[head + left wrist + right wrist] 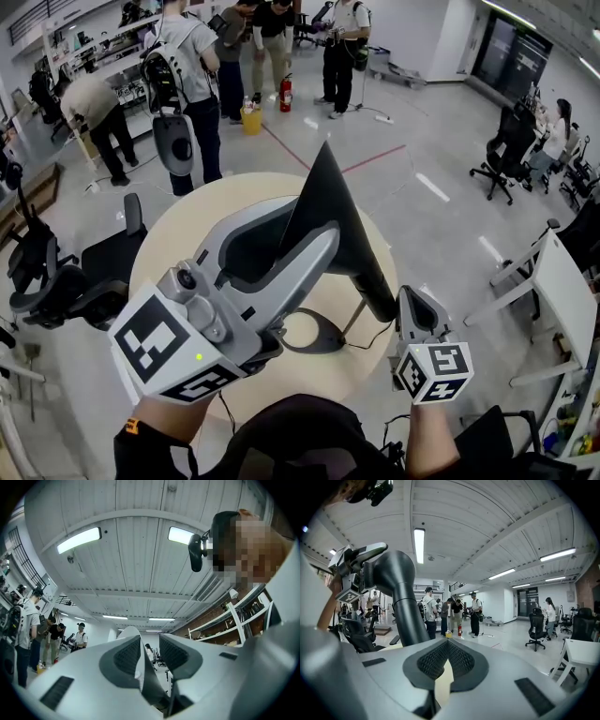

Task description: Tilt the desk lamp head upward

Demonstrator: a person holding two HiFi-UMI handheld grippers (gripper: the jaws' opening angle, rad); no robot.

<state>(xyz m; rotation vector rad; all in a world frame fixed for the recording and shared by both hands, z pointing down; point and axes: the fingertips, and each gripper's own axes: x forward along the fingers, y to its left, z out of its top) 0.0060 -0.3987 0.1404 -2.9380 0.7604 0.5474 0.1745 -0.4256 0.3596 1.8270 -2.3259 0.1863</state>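
A black desk lamp stands on a round beige table (178, 225), its flat base (314, 335) near the front. The dark cone-shaped lamp head (328, 202) is raised and points away from me. My left gripper (305, 234) is shut on the lamp head's edge; in the left gripper view a pale sliver of the head (129, 631) sits between the pads of the left gripper (149, 644). My right gripper (415, 309) hangs just right of the lamp arm (375, 300), shut and holding nothing. In the right gripper view the arm (401, 606) rises left of the right gripper (447, 641).
Black office chairs (56, 281) stand left of the table, and a white desk (567, 281) is at the right. Several people (187, 66) stand on the grey floor beyond, near a yellow bucket (251, 119) and a red fire extinguisher (285, 94).
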